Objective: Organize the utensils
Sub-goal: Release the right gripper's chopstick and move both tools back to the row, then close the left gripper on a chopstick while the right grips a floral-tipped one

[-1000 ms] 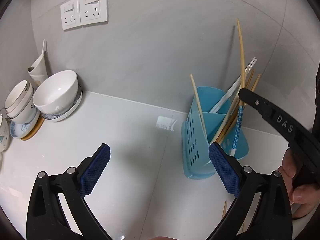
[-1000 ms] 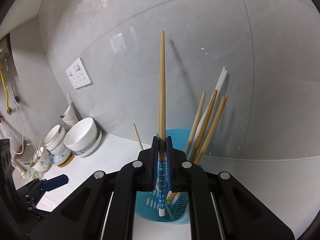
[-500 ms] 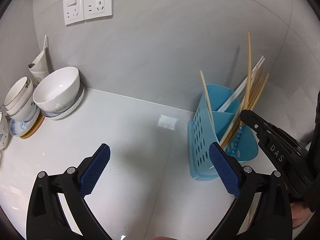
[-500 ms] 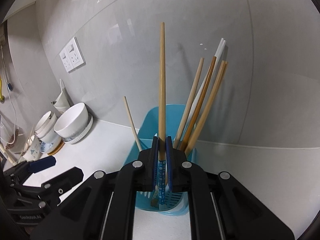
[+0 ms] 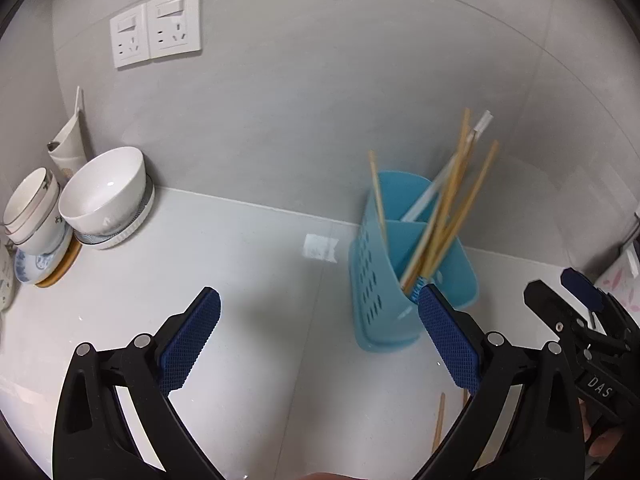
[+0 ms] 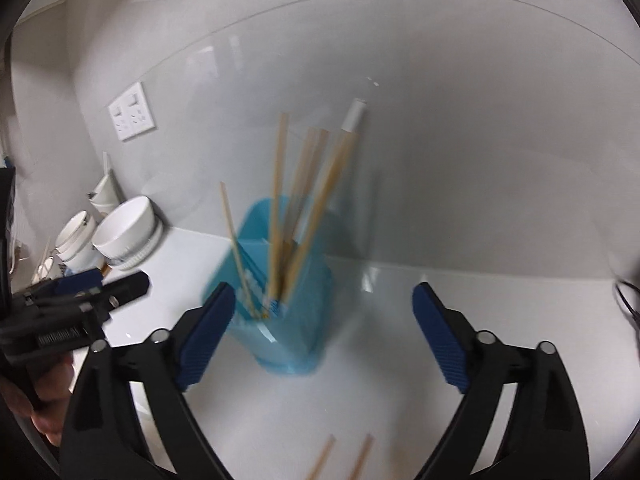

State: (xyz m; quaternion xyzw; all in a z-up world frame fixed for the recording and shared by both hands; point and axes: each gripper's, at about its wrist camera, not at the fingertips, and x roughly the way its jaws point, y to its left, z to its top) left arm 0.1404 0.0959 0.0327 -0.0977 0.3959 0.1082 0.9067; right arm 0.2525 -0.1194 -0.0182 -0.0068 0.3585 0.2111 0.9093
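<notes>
Looking along the left gripper (image 5: 319,334), its jaws stand wide apart with nothing between them, hovering over the white counter (image 5: 240,272). Ahead and to the right stands the blue holder (image 5: 386,280), its two compartments holding a cluster of chopsticks (image 5: 448,208) that lean toward the wall; a lone stick stands in the left compartment. Loose chopsticks (image 5: 439,424) lie on the counter near the bottom edge, half hidden by the gripper's own arm. Stacked bowls (image 5: 102,196) sit well apart at the left.

From the right wrist the picture is smeared, so detail is doubtful. The right gripper (image 6: 324,330) has just been opening; its jaws now stand wide and empty, with the holder beyond and between them, apparently untouched. A patterned stick seems to rest inside among the others. Two more loose sticks (image 6: 344,456) show at the bottom edge.

To do this step well, clear the right gripper away from the leaning tops before swinging, so nothing gets knocked over. For the next pick, come down low over one loose stick, pinch near its middle, and lift it flat before tilting it upright.
</notes>
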